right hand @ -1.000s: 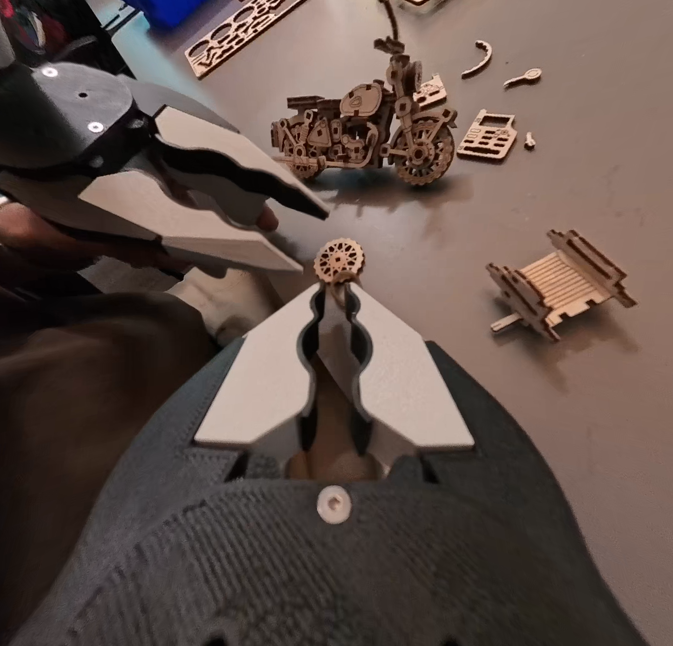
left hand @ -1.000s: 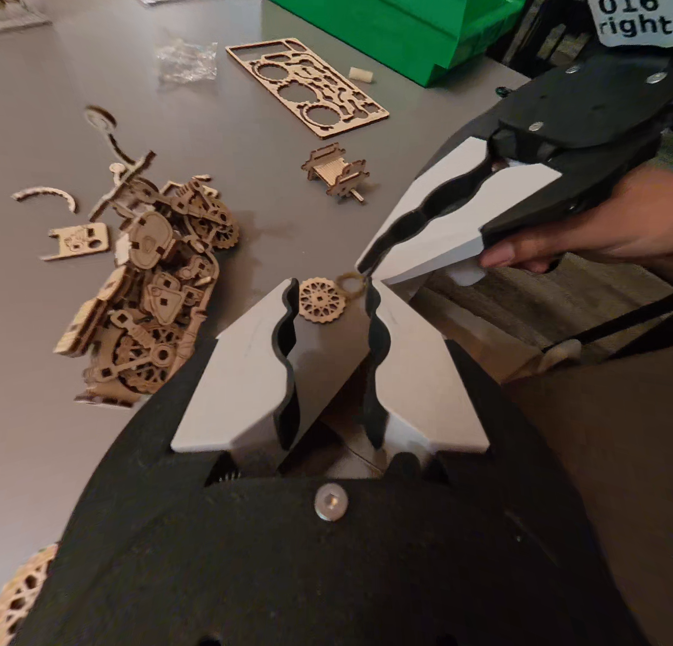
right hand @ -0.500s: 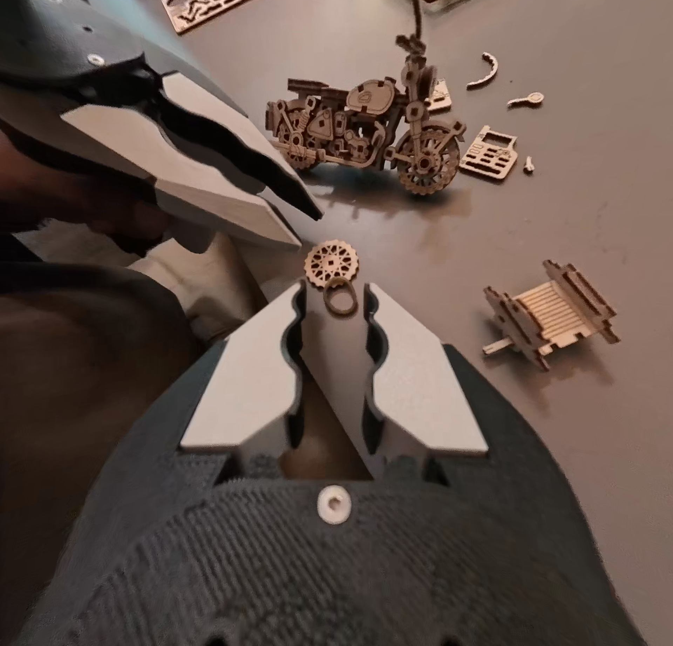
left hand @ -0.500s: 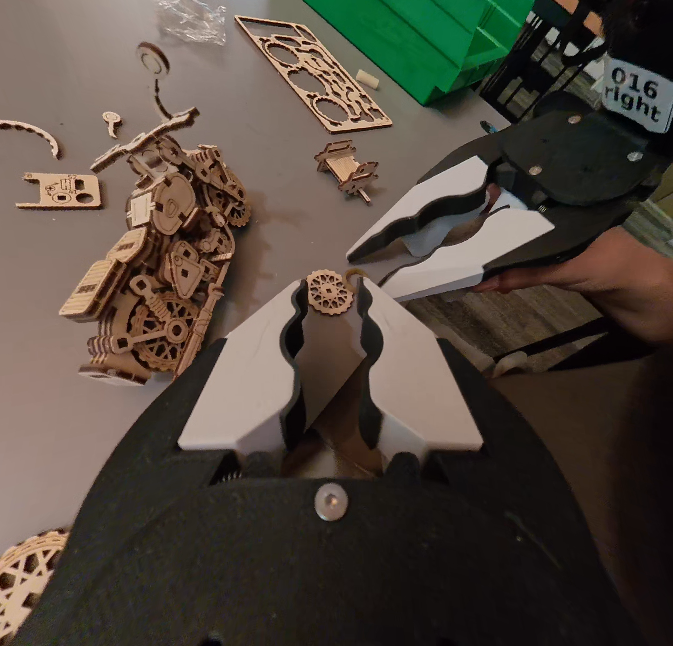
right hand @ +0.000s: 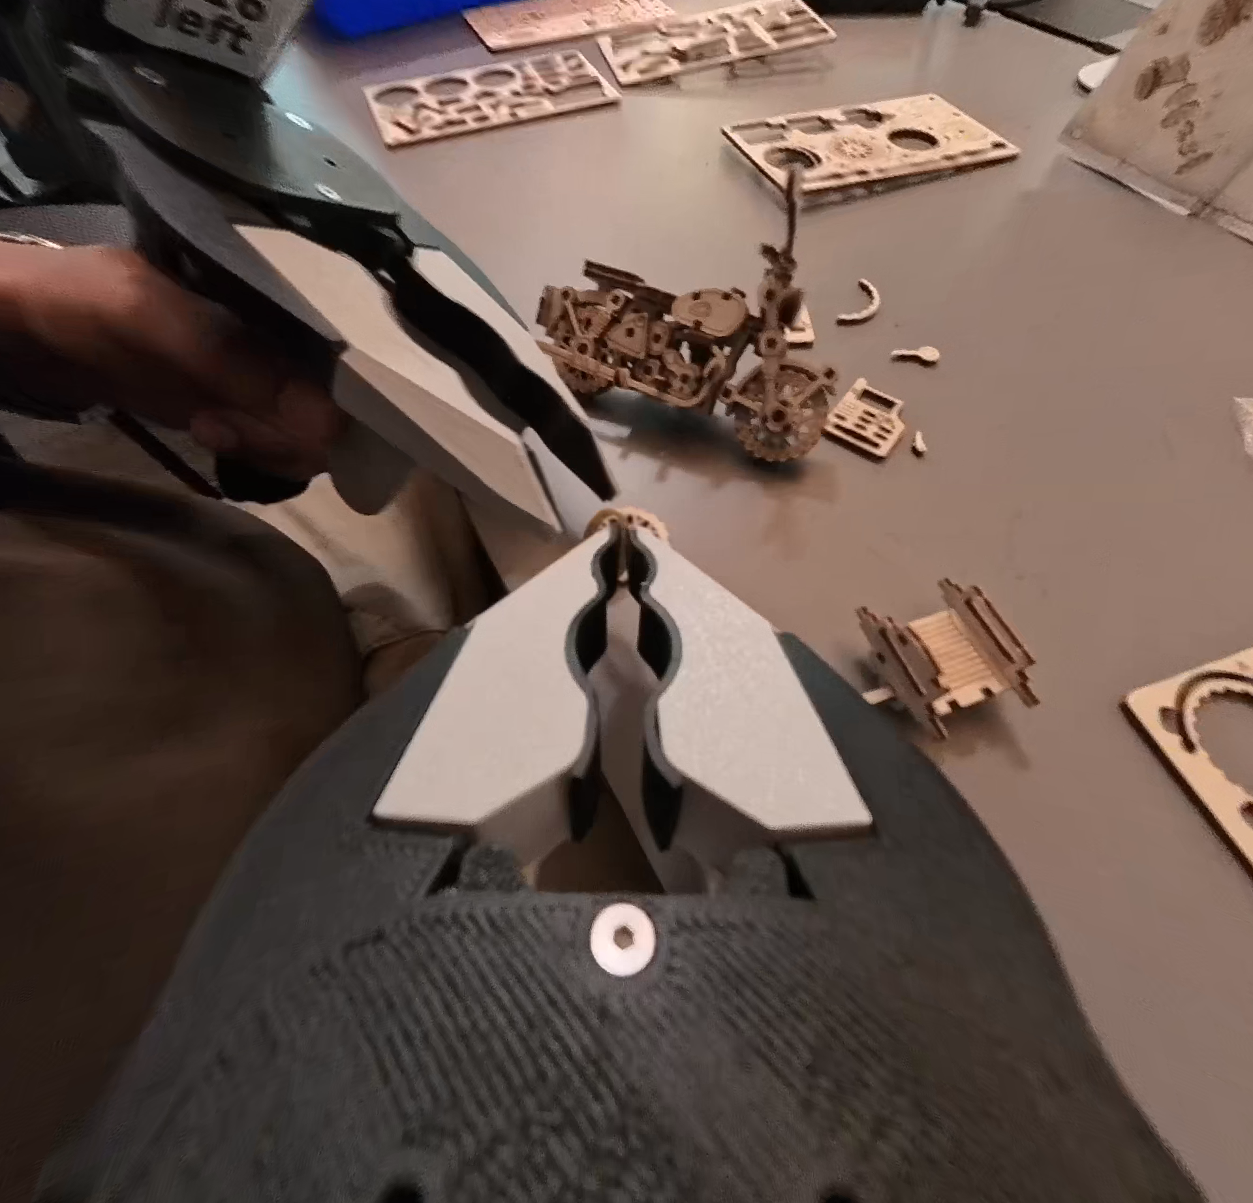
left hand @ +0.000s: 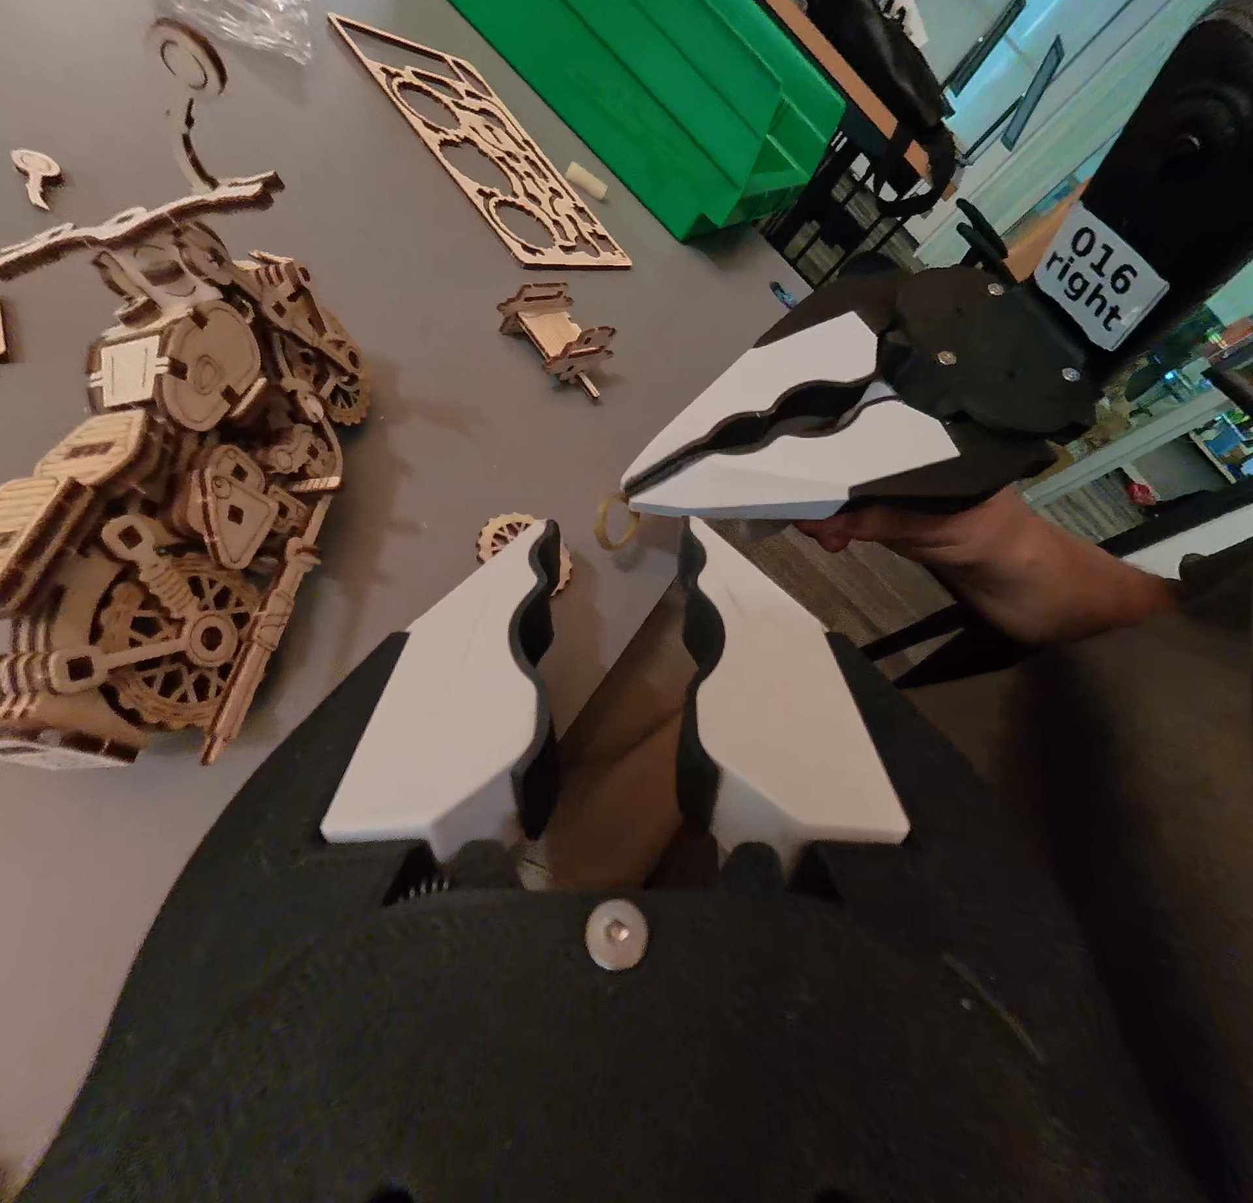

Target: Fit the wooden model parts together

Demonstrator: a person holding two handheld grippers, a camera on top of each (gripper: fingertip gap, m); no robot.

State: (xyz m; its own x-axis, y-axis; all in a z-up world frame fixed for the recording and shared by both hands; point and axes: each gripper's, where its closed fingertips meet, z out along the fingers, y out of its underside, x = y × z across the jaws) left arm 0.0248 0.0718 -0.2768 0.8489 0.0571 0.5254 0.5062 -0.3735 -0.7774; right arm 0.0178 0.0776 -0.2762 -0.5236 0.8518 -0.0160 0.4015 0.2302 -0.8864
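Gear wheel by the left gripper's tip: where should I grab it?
The gear wheel looks flat on the table, so pinch across its toothed rim from above. The open left gripper covers its near edge; the right gripper holds the small ring.

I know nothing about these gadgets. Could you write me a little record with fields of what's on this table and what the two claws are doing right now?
Surface: grey table
Left gripper: open, holding nothing
Right gripper: shut on the small wooden ring
Gear wheel: flat on the table, partly hidden by the left gripper's finger
Wooden motorcycle model: upright, farther back
Small slatted sub-assembly: alone, to the right in the right wrist view
Cut-out wooden sheets: lying flat at the back
Green bin: at the table's far edge
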